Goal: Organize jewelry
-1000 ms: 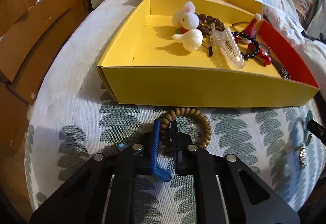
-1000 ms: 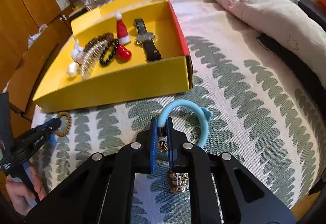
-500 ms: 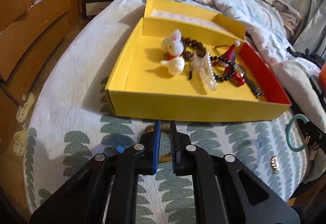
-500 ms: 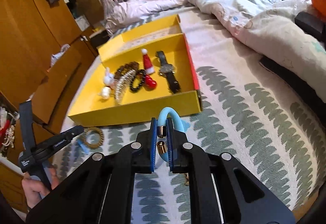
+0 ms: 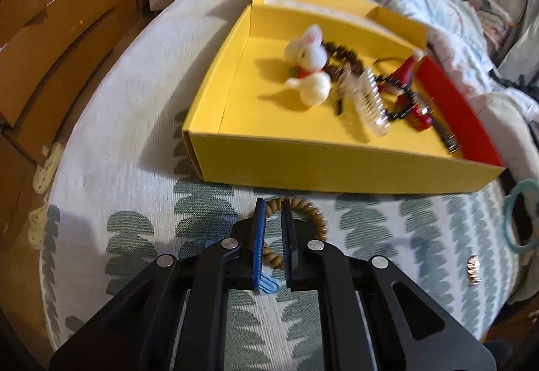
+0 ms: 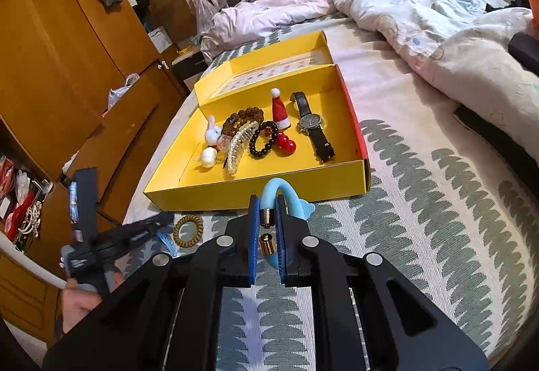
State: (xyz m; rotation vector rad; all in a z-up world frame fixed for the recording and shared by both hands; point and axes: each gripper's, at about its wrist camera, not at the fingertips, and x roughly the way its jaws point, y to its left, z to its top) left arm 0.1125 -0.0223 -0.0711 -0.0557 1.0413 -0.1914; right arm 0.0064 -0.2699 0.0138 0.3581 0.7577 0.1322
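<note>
A yellow box (image 5: 337, 165) (image 6: 256, 187) sits on the leaf-patterned bedspread. It holds a white rabbit (image 6: 211, 135), bead bracelets, a pearl claw clip (image 6: 240, 145), a Santa hat, red cherries and a watch (image 6: 311, 123). In front of the box, my left gripper (image 5: 272, 202) (image 6: 165, 221) is shut on a brown spiral hair tie (image 5: 315, 219) (image 6: 188, 231), which stays low against the bedspread. My right gripper (image 6: 267, 199) is shut on the metal-tipped end of a light blue bracelet (image 6: 286, 194) (image 5: 512, 202) and holds it above the bed. A small metal charm (image 5: 473, 270) lies on the bedspread.
Wooden wardrobes and drawers (image 6: 67, 44) stand along the left, past the bed edge. A rumpled duvet (image 6: 421, 10) covers the back and right of the bed. Pale slippers (image 5: 43, 168) lie on the floor. A hand (image 6: 81, 303) grips the left tool's handle.
My right gripper has risen and tilted up, lifting the blue bracelet off the bedspread. My left gripper has stayed at the hair tie, with its view shifting slightly.
</note>
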